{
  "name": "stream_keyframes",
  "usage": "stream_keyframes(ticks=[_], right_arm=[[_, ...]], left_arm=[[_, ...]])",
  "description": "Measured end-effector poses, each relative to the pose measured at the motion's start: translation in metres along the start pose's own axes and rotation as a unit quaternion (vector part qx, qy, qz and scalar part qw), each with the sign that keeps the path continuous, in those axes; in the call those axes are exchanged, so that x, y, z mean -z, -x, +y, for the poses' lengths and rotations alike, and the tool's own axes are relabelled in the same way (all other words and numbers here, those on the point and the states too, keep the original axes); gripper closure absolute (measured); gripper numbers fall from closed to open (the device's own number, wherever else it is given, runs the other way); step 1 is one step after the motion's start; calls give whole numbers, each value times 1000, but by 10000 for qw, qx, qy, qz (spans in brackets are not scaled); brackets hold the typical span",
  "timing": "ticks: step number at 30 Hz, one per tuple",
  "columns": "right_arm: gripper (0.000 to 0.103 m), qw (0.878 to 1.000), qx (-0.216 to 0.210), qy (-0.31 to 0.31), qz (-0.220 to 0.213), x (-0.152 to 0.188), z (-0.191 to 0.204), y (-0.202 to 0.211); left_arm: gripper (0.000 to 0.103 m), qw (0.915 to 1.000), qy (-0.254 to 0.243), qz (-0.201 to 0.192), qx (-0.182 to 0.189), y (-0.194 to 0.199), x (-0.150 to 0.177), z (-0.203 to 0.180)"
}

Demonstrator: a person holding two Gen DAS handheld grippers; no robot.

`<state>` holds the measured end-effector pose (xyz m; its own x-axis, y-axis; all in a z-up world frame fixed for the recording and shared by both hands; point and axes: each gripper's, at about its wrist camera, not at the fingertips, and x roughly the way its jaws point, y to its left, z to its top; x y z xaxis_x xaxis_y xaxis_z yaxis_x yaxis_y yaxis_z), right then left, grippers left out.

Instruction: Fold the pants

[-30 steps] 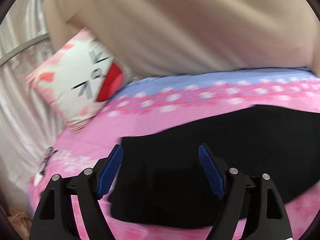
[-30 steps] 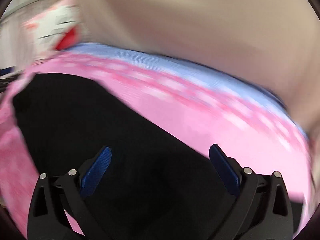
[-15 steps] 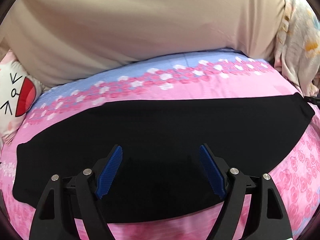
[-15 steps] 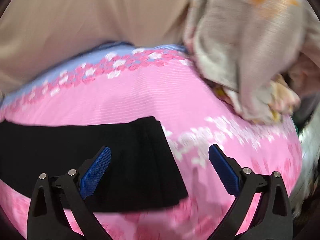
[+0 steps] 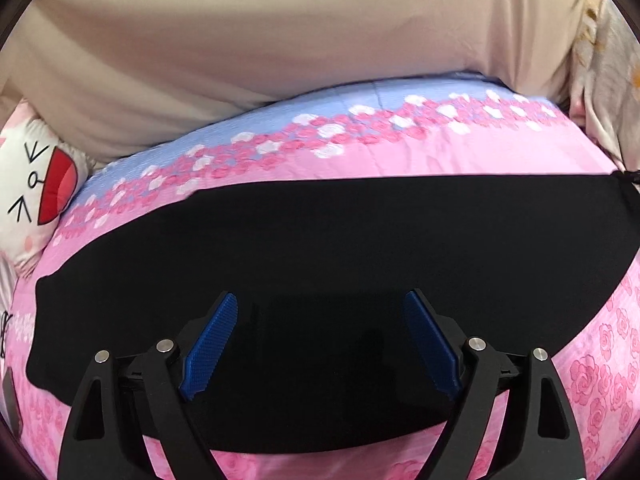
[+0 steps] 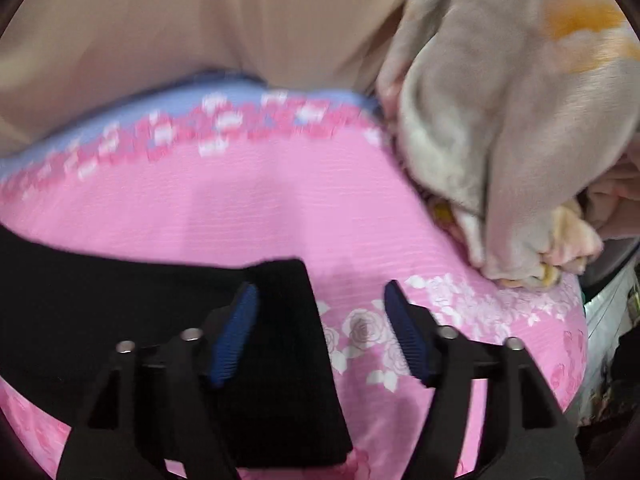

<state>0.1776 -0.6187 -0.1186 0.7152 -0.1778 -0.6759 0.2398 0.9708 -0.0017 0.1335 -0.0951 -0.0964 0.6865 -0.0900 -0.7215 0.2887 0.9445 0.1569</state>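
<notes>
The black pants (image 5: 328,256) lay flat on a bed (image 5: 400,160) covered in a pink rose-print sheet, stretched as one long band, apparently already doubled leg over leg, though the dark cloth hid any seam.

The left tool (image 5: 320,344) hovered above the middle of the band, its two blue-padded fingers spread wide and holding nothing. The pants ran out to both sides beneath it and beyond its tips.

The right tool (image 6: 320,332) hung over one end of the pants (image 6: 160,312). Its fingers were also spread and empty. The end's straight edge lay between the fingers: the left finger stood over black cloth, the right finger over bare sheet. This view was slightly blurred, so whether either pad touched the cloth could not be told.

Judging from this, the step in hand was the reach for the end of the band, ahead of a crosswise fold. The next move likely called for the right tool to lower, close on that end, and carry it across toward the far end, while the left tool steadied the middle.

No containers were in view. A cartoon-face pillow (image 5: 36,184) lay far left of the left tool; a pale crumpled blanket (image 6: 500,120) lay ahead and right of the right tool.
</notes>
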Motion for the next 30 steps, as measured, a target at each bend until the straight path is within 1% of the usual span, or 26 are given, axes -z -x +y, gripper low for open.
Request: stream_keyframes(ticks=[2,3,4,5,6,7,9,10,11,12,13,14,15,16,18,19,21,23,26,27,29,30], right_arm=[[30,9989,-385,-96,-250,1,15,28],[30,9974,-641,-54,-311,2,25,38],[30,9954,-905,23,-321,3,41,43],[30,9926,-1191,160,-195,9,59,42],[30,9915,-1267,279,-29,15,72,36],[30,9918,-1202,401,171,23,84,26],[30,9924,-800,541,767,41,97,-8],[27,9937,-763,366,741,45,95,-11],[26,9949,-740,68,686,43,94,-3],[26,9947,-755,-105,693,40,95,5],[26,9948,-797,-231,594,38,99,15],[14,9952,-862,-255,394,36,113,33],[5,9959,-871,-118,190,35,131,50],[5,9964,-844,-18,76,34,143,58],[5,9966,-756,255,-220,37,183,82],[5,9954,-837,335,-316,42,205,92],[5,9943,-927,410,-325,48,233,98],[5,9944,-879,566,-166,59,263,100],[5,9948,-593,818,-112,73,292,101],[5,9950,-484,864,-125,74,297,101],[5,9963,-132,829,-190,83,303,104],[5,9964,-51,818,-222,86,305,106]], left_arm=[[20,9998,131,-76,-155,6,0,20],[20,9995,191,-94,-234,6,1,28],[20,9988,289,-104,-393,6,2,43],[20,9982,340,-90,-492,5,3,51],[20,9970,433,-35,-641,1,5,66],[20,9963,495,20,-700,-3,8,77],[20,9934,658,135,-928,-11,17,100],[20,9930,673,161,-961,-13,19,106],[20,9923,695,216,-998,-12,21,112],[20,9925,702,213,-982,-10,22,114],[20,9934,686,143,-906,-6,22,115],[20,9943,663,35,-836,0,20,115],[20,9946,637,-41,-818,3,19,112],[20,9949,611,-126,-793,7,17,109],[19,9958,551,-183,-710,9,13,100],[19,9962,528,-201,-667,11,10,94],[17,9968,494,-210,-599,12,8,86],[17,9976,474,-175,-480,13,7,80],[17,9981,503,-162,-324,16,10,73],[17,9981,535,-139,-280,17,12,72],[17,9982,558,-70,-221,17,13,71],[17,9982,560,-57,-221,18,15,70]])
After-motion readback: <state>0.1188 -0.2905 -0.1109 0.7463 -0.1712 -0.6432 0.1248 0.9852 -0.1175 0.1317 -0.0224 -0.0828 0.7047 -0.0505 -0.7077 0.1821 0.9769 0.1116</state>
